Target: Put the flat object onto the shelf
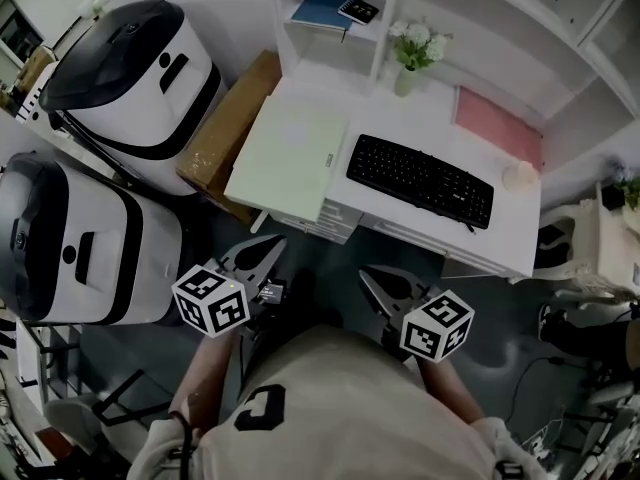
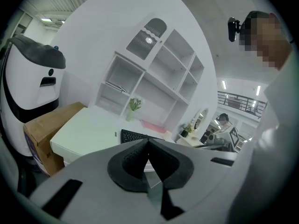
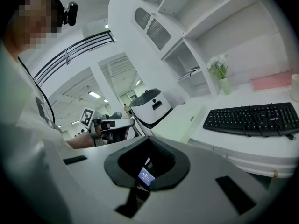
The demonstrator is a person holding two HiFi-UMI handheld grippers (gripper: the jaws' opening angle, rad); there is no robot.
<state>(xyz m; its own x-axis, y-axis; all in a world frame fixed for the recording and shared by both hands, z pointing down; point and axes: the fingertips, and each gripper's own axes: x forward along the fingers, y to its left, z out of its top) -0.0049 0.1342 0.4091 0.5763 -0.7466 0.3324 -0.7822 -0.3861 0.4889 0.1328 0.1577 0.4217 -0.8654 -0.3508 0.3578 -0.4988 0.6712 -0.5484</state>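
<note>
A large pale green flat pad point(image 1: 285, 153) lies on the left part of the white desk point(image 1: 500, 238), its near edge overhanging. It also shows in the gripper views as the pad point(image 2: 88, 132) and the pad point(image 3: 180, 120). A pink flat sheet point(image 1: 497, 123) rests at the desk's back right. The white shelf unit point(image 1: 330, 38) stands behind, with a blue book point(image 1: 325, 8) in one bay. My left gripper point(image 1: 270, 243) and right gripper point(image 1: 368, 271) hang in front of the desk, close to my body. Both are shut with nothing between the jaws, as the left gripper point(image 2: 148, 141) and right gripper point(image 3: 150, 139) show.
A black keyboard point(image 1: 420, 178) sits mid-desk, with a vase of white flowers point(image 1: 410, 53) behind it. A cardboard box point(image 1: 230, 133) leans by the desk's left side. Two white-and-black machines point(image 1: 130, 68) point(image 1: 80, 238) stand at the left.
</note>
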